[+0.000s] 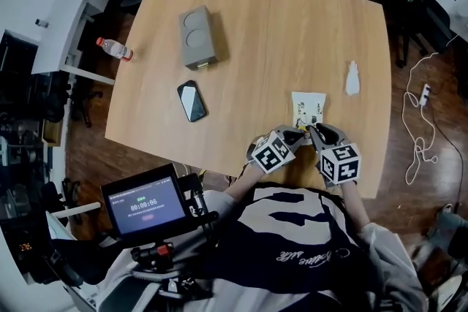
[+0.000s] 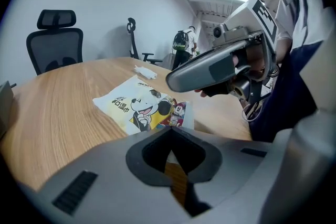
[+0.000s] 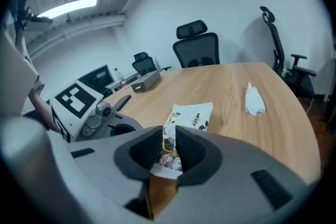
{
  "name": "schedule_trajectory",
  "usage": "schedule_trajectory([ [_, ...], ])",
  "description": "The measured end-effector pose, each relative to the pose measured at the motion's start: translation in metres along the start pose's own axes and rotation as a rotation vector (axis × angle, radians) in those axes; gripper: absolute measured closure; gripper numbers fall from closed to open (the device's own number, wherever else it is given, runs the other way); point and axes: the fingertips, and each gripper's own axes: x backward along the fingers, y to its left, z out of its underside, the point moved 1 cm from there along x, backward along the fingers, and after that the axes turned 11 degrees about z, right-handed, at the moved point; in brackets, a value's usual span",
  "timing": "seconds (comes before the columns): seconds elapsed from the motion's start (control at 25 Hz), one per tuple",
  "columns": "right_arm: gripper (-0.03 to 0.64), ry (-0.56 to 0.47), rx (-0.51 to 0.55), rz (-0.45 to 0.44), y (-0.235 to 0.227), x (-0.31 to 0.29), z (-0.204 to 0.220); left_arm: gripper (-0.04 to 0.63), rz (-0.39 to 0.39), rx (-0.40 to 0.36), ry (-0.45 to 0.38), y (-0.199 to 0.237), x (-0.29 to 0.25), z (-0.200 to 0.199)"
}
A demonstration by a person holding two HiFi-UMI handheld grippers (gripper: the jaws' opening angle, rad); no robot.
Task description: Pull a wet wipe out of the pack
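While both grippers crowd the near edge of the table (image 1: 256, 25), the pack of wipes (image 1: 308, 110) lies flat on the wood just ahead of them, printed face up, near the person's side and right of centre. Left gripper (image 1: 295, 135): tips pressed together, nothing seen pinched; it sits low at the pack's near left corner, pack just beyond its tips. Right gripper (image 1: 317, 131): jaws stand a little apart, the pack's near end showing in the gap between the pads; no pad is clearly pressing on it, so I read this as straddling, not gripping. No wipe is seen standing out of the pack, and whether its flap is lifted I cannot tell. One crumpled white wipe (image 1: 352, 79) lies loose on the table to the right, well apart from the pack; its origin is unknown. Judgement: this pull is at its start, with both grippers in place at the pack. Left to do: steady the pack, catch a wipe, draw it clear.
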Motion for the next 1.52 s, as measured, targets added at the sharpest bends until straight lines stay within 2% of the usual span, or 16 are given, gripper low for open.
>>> schedule_trajectory([
  [0.12,0.524,0.024,0.135,0.017,0.002,-0.023,-0.003,0.594,0.002,0.003,0.001,0.002,-0.001,0.002],
  [0.2,0.523,0.034,0.188,0.029,0.001,-0.034,-0.005,0.594,-0.001,0.003,0.001,0.003,0.000,0.002],
  [0.4,0.523,0.067,0.230,0.019,0.003,-0.048,-0.001,0.594,-0.002,0.009,0.001,0.003,0.000,0.002],
  [0.56,0.523,0.079,0.307,0.042,0.005,-0.054,0.003,0.594,-0.001,0.009,0.001,0.004,0.001,0.002],
  [0.72,0.525,0.105,0.336,0.062,0.005,-0.058,0.006,0.594,-0.001,0.013,-0.001,0.003,0.001,0.002],
  [0.92,0.550,0.118,0.380,0.081,0.004,-0.061,0.009,0.594,0.001,0.016,0.001,0.003,0.002,0.003],
  [1.08,0.602,0.098,0.444,0.087,0.009,-0.056,0.009,0.594,0.004,0.021,0.003,0.002,0.001,0.004],
  [1.16,0.609,0.084,0.412,0.086,0.008,-0.054,0.008,0.594,0.008,0.023,0.004,0.004,-0.001,0.004],
  [1.32,0.611,0.065,0.185,0.041,0.002,-0.043,-0.004,0.594,0.010,0.026,0.006,0.005,-0.001,0.002],
  [1.52,0.611,0.023,-0.037,0.015,-0.005,-0.020,-0.012,0.594,0.007,0.027,0.009,0.004,-0.001,0.004],
])
